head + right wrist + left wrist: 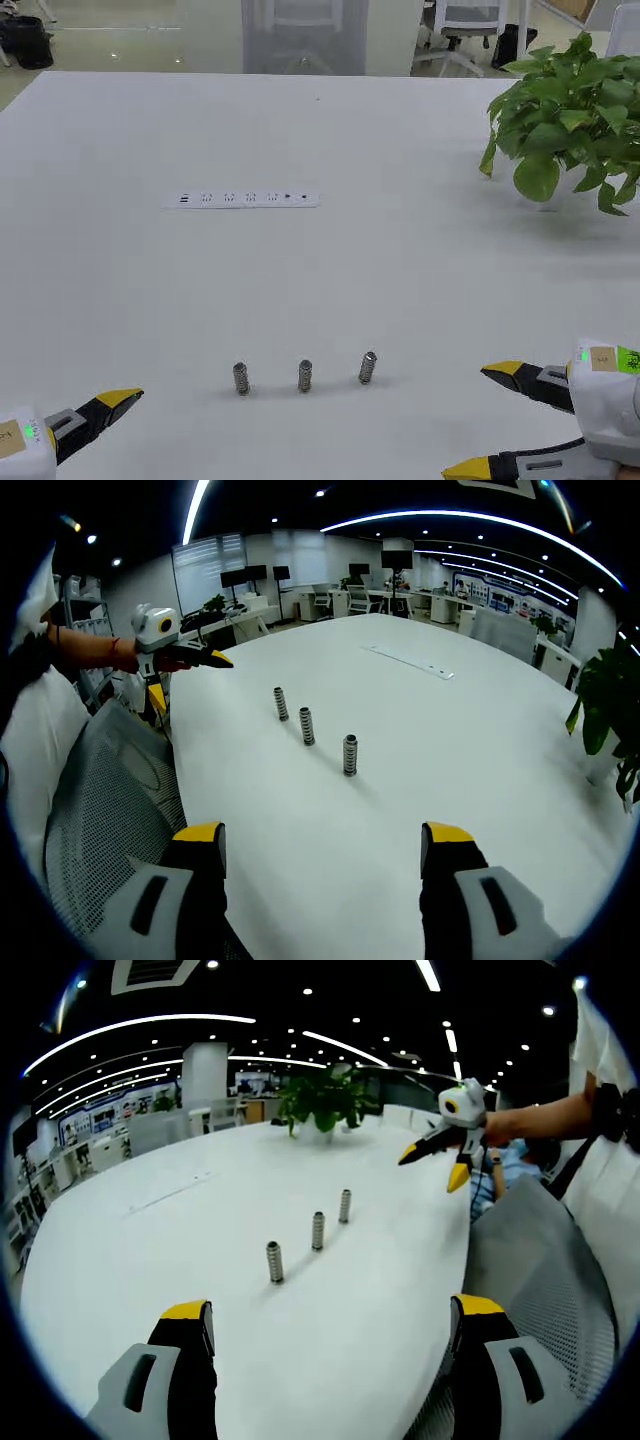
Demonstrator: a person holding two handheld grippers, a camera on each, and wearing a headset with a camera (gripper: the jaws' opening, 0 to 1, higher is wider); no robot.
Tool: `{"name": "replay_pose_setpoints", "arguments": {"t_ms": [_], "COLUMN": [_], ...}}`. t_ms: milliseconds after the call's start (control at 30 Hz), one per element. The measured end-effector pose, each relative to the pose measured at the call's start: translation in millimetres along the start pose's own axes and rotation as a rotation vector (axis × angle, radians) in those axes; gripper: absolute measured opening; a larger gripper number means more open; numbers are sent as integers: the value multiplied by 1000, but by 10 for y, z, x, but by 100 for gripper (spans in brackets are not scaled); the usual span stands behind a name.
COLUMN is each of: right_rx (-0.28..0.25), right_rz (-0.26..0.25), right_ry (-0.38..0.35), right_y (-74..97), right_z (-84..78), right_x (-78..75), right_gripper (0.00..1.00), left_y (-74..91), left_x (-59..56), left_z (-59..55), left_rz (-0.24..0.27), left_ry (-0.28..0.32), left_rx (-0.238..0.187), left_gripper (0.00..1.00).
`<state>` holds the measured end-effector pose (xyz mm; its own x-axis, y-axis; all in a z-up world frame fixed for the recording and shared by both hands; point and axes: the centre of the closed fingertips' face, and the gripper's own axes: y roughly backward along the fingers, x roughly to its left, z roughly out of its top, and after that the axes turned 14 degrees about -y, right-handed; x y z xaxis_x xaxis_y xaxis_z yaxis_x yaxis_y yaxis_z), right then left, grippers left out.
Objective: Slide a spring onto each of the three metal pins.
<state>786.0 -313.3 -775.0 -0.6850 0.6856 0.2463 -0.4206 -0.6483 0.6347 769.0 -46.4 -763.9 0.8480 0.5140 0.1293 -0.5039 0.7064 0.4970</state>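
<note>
Left claw [332, 1308] and right claw [324, 832] gape; spring-sleeved pins [305, 375] stand upright.

Three short metal pins stand well apart in a row on the white table [400, 280]: the left pin [241, 378], middle pin [305, 375] and slightly leaning right pin [367, 367], each with a grey coil spring [305, 380] around it.

White desk [400, 280]; three silver coiled springs [305, 376]; white power strip [242, 199]; green plant [570, 110]; left tongs [332, 1308] and right tongs [323, 832] black, yellow-tipped.
</note>
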Motion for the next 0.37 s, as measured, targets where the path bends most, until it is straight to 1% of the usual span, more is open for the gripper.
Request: {"name": "replay_pose_setpoints", "arguments": {"t_ms": [367], "right_rx": [-7], "right_rz": [1], "right_ry": [8], "right_y": [5], "right_z": [19], "right_x": [20], "right_gripper": [81], "left_y": [6], "left_x": [-16], "left_z": [15], "left_rz": [-1], "left_ry": [-4], "left_rx": [-2], "left_gripper": [100]}}
